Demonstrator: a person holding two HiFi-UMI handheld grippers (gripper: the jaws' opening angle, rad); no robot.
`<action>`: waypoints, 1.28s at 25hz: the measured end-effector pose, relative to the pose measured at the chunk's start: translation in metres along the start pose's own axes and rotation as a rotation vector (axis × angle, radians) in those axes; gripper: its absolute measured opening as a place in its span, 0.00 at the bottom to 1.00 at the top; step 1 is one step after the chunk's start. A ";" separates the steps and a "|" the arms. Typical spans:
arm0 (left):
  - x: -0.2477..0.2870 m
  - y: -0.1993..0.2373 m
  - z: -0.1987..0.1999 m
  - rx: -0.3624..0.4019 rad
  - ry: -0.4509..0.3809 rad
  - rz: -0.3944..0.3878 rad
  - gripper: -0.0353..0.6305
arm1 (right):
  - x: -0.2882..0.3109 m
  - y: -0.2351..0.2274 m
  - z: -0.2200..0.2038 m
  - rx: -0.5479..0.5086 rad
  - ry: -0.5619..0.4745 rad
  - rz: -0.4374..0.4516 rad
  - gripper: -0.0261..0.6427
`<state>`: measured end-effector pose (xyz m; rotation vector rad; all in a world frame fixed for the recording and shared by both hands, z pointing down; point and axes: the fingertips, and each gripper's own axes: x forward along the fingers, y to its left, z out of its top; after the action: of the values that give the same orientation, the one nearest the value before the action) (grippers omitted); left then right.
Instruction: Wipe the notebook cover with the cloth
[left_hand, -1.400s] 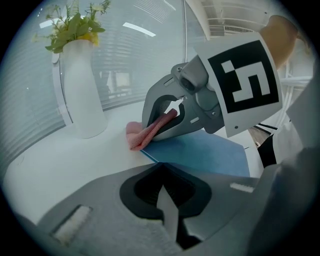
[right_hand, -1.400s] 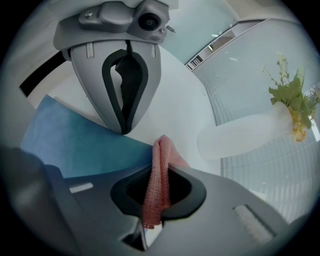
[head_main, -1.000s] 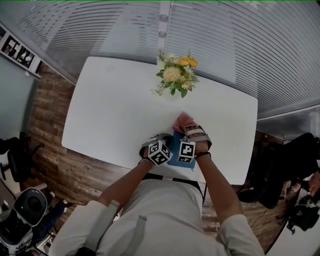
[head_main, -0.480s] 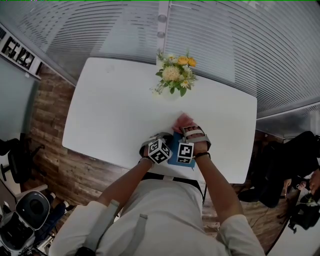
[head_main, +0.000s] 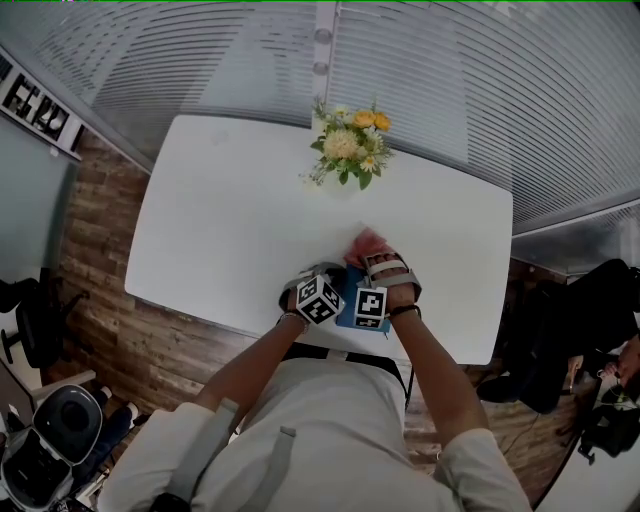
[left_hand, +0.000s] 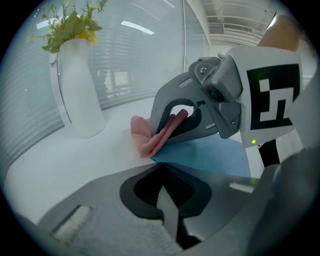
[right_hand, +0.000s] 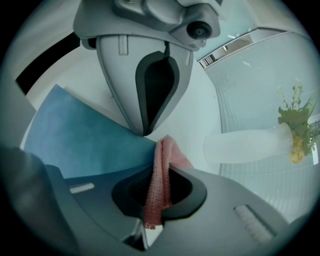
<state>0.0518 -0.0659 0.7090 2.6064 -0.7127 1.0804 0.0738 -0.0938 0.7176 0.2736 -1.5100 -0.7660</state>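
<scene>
A blue notebook (head_main: 349, 291) lies near the table's front edge, mostly under my two grippers. My right gripper (right_hand: 161, 169) is shut on a pink cloth (right_hand: 158, 176). The cloth (head_main: 366, 243) bunches on the table just past the notebook's far edge. In the left gripper view the cloth (left_hand: 142, 135) hangs from the right gripper (left_hand: 156, 148) over the notebook (left_hand: 210, 157). My left gripper (left_hand: 159, 165) is shut, with its tips at the notebook's corner. The right gripper view shows the left gripper (right_hand: 145, 131) pointing down onto the notebook (right_hand: 85, 145).
A white vase of yellow and white flowers (head_main: 347, 148) stands at the table's far side, beyond the cloth. The same vase (left_hand: 80, 92) rises close to the left of the cloth. Slatted glass walls run behind the white table (head_main: 220, 230). Office chairs stand on the wood floor at the left.
</scene>
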 end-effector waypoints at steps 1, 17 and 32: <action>0.000 0.000 0.000 0.000 0.000 0.000 0.06 | -0.003 -0.002 0.001 0.009 -0.004 0.006 0.05; -0.003 0.001 0.002 -0.014 -0.060 -0.025 0.06 | -0.005 0.010 0.003 -0.038 0.000 -0.002 0.05; -0.005 -0.001 0.002 -0.010 -0.062 -0.035 0.06 | -0.011 0.015 0.006 -0.058 -0.001 -0.009 0.05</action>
<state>0.0509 -0.0644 0.7041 2.6444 -0.6814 0.9872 0.0741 -0.0743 0.7185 0.2370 -1.4858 -0.8156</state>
